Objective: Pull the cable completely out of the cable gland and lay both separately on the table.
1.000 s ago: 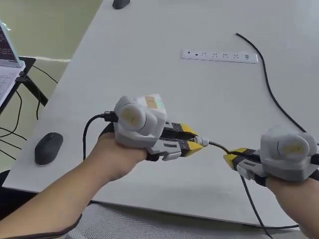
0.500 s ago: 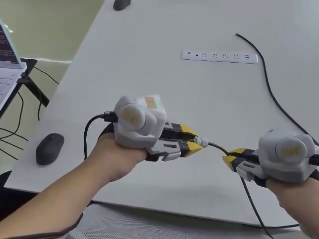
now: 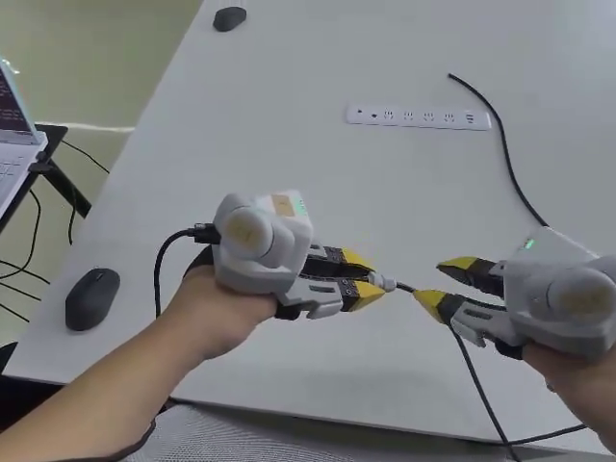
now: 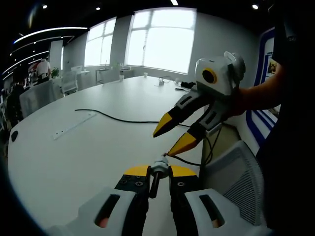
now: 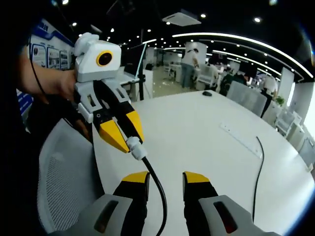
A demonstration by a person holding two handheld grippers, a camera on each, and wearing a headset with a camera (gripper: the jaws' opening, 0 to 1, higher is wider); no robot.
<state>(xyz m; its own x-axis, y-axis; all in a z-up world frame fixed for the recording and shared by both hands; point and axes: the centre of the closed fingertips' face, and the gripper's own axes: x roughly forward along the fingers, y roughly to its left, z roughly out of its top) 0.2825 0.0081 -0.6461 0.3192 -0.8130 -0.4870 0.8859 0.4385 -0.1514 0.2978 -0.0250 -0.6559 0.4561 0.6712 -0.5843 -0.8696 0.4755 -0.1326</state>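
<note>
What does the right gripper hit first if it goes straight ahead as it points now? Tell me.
Likely the cable gland, clamped in the left gripper just ahead and slightly off-line. The cable runs between the open jaws of the right gripper. Depth is uncertain.

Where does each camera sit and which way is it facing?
Head view: headset, looking down at the table; left hand, right hand, left gripper, right gripper.
Left gripper view: rides left gripper, faces right gripper; own jaws clamp cable gland.
Right gripper view: rides right gripper, faces left gripper; cable between own open jaws.
Shared: both gripper views show the cable gland.
</note>
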